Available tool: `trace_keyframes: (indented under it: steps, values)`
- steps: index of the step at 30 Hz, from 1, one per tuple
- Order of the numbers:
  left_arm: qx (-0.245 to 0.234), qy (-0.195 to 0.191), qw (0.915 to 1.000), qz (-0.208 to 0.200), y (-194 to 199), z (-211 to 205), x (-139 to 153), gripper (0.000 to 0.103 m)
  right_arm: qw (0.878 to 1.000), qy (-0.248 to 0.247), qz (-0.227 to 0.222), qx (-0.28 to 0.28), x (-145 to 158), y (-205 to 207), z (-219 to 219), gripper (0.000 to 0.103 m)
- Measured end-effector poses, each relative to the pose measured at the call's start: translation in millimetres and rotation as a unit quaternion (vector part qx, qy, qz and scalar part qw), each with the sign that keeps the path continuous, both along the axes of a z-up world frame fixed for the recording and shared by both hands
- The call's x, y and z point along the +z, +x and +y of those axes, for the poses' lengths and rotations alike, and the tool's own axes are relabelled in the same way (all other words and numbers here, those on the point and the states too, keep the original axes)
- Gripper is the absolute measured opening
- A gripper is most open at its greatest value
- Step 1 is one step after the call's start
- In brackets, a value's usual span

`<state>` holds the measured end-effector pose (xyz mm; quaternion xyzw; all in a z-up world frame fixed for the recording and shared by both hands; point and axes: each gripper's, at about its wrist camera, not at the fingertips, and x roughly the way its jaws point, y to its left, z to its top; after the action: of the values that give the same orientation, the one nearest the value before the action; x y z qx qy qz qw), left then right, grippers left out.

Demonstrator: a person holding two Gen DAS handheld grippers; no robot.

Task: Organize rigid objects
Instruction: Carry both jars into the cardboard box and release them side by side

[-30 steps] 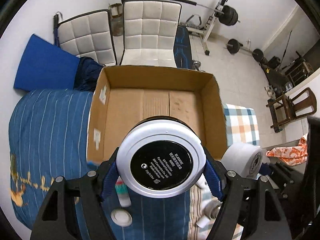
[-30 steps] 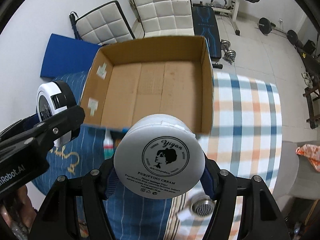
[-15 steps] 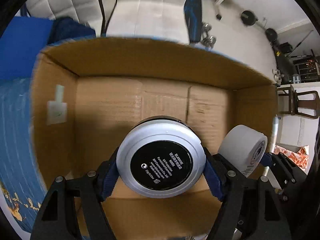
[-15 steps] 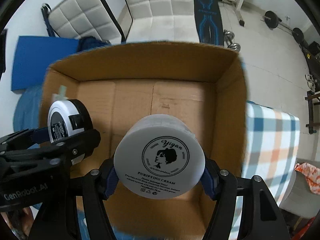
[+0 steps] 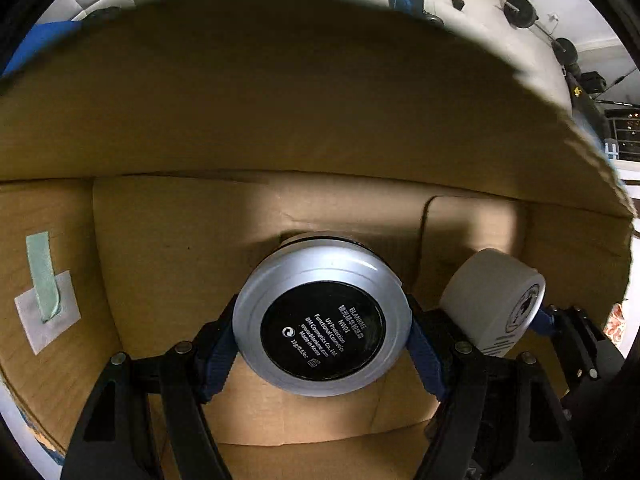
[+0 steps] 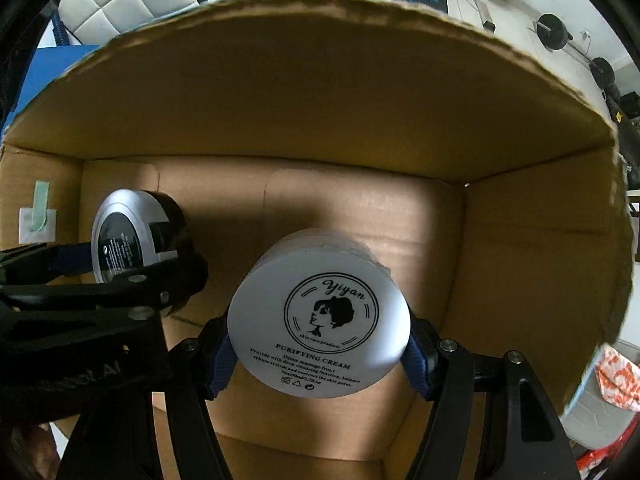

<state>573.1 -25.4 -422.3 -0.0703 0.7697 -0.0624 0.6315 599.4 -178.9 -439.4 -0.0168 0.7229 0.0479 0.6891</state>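
Inside the cardboard box (image 5: 280, 92), both of your grippers pointed down at its floor, each carrying a jar. Your left gripper (image 5: 322, 344) was clamped on the silver-rimmed jar (image 5: 322, 330), its blue pads (image 5: 218, 350) pressed against the jar's sides and the black printed disc of the jar facing the camera. Whether that jar touched the box floor could not be told. Just to its right, your right gripper (image 6: 318, 354) was clamped on the white cream jar (image 6: 320, 322), blue pads (image 6: 416, 360) squeezing both sides, with the printed round face and the words "Purifying Cream" turned toward the camera. From the right wrist view, the silver-rimmed jar (image 6: 124, 236) sat to the left of the white one, near the box's left wall, and the two jars stood apart. A strip of green tape (image 5: 42, 276) on a white patch clung to the left wall. Beyond the far wall, white padded chairs (image 6: 132, 0) and gym weights (image 6: 554, 32) showed.
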Motion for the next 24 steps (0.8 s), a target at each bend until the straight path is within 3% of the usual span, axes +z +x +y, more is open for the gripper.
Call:
trace_keyframes:
  steps: [10,15,24]
  values:
    - [0.004,-0.002,0.9999,0.013,-6.6,-6.8,13.4,0.075,1.000,0.000,0.025,-0.008,-13.5,9.2,-1.4,0.072]
    - [0.013,0.003,0.9999,-0.002,-18.9,-0.7,34.2,0.075,1.000,-0.002,0.023,-0.011,-2.2,5.7,-3.1,0.076]
    - [0.025,0.038,0.9966,-0.069,-76.1,20.6,86.2,0.096,1.000,0.010,-0.013,-0.020,37.2,-35.1,-7.2,0.102]
